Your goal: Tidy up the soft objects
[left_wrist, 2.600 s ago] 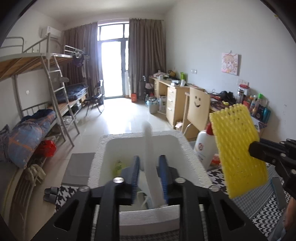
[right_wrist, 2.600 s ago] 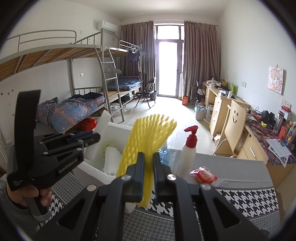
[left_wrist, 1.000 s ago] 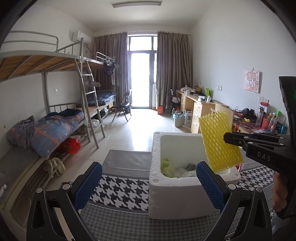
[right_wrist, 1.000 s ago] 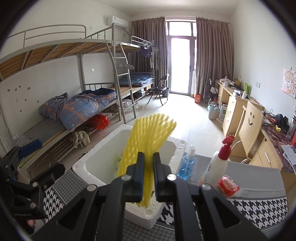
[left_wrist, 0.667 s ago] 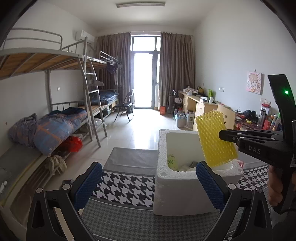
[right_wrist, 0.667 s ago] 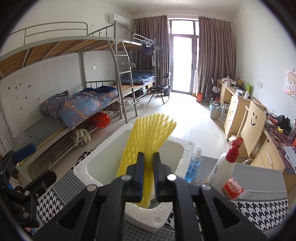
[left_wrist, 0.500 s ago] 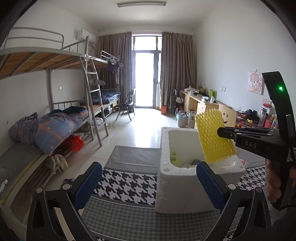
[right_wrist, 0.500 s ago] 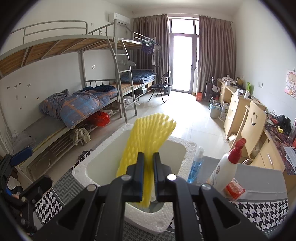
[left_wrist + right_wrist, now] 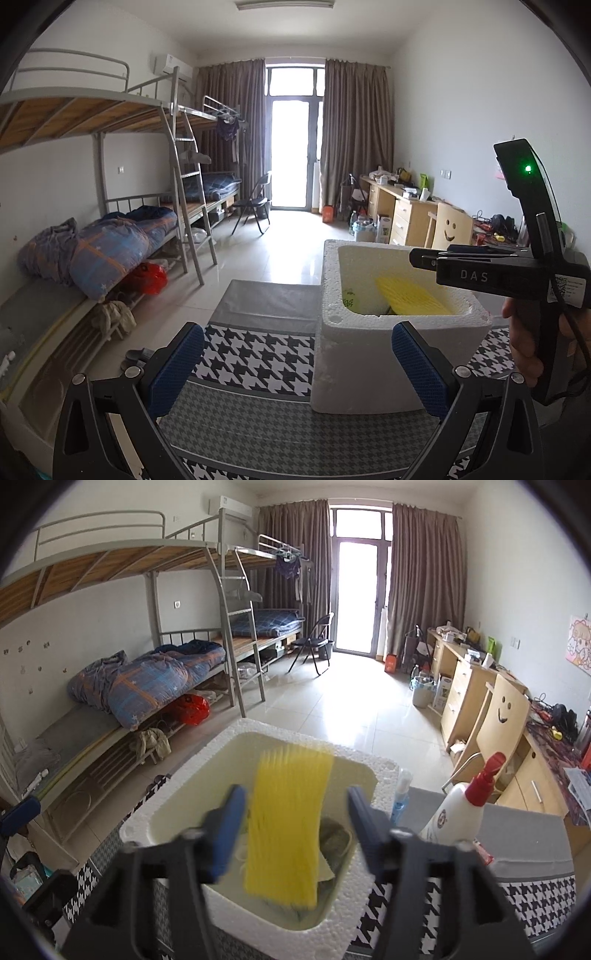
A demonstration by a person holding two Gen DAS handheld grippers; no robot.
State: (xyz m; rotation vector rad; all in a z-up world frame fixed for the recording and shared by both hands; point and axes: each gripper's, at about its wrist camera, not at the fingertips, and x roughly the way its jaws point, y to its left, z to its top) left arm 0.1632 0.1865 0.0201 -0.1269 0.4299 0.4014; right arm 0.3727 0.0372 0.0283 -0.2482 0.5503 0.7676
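Released since prev. frame: yellow foam net (image 9: 286,827) no longer pinched upright; right gripper (image 9: 293,818) jaws just opened, net between them, pads not touching it. Net now inside white foam box (image 9: 334,295), blurred in right wrist view. In left wrist view it lies tilted, long axis toward box's far wall. Left gripper (image 9: 297,363) spread wide, nothing between its jaws.

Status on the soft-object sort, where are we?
Done: yellow foam net is in the white foam box with other soft pieces. In hand: nothing; right gripper jaws have just been opening, net falling free between them; left gripper open. Left: no loose soft items visible on the houndstooth cloth.
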